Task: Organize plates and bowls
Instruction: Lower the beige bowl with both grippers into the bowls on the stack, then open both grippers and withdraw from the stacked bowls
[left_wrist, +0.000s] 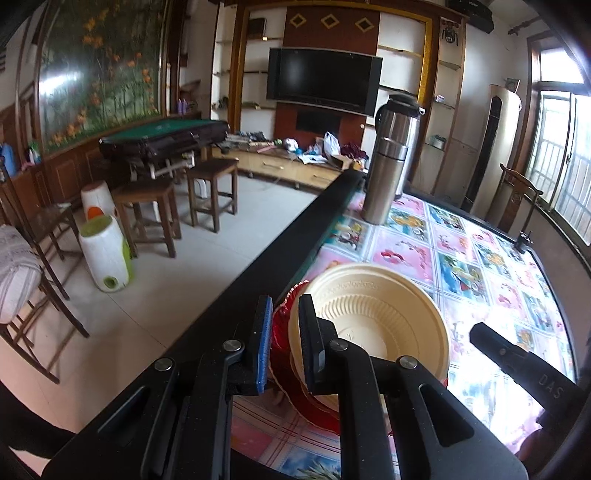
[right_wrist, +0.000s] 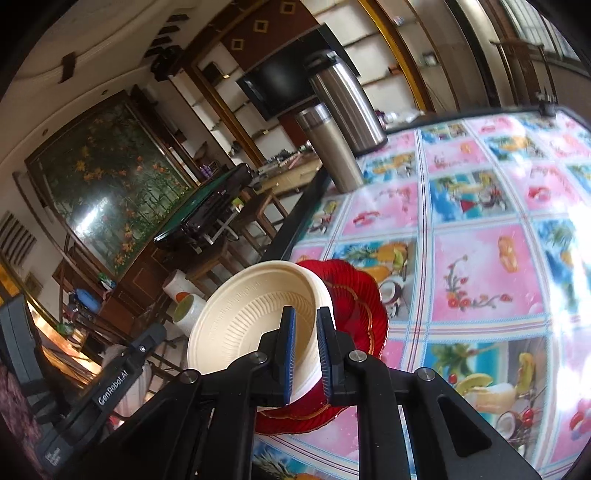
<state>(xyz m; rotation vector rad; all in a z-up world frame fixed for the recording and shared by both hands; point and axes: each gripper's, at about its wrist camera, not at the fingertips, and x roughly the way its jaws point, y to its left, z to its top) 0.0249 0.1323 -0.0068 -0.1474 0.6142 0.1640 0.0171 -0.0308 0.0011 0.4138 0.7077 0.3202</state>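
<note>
Jaws on both grippers pinch the round cream plastic bowl (right_wrist: 255, 325): right gripper (right_wrist: 306, 354) at its 3 o'clock rim, left gripper (left_wrist: 286, 343) at 9. It sits on the red plastic plate (right_wrist: 354, 295) on the counter (right_wrist: 480, 258). Best lift both sides evenly.

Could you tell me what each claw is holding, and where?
Both grip the ribbed cream plastic bowl by its rim: left claw one side, right claw the other.
</note>
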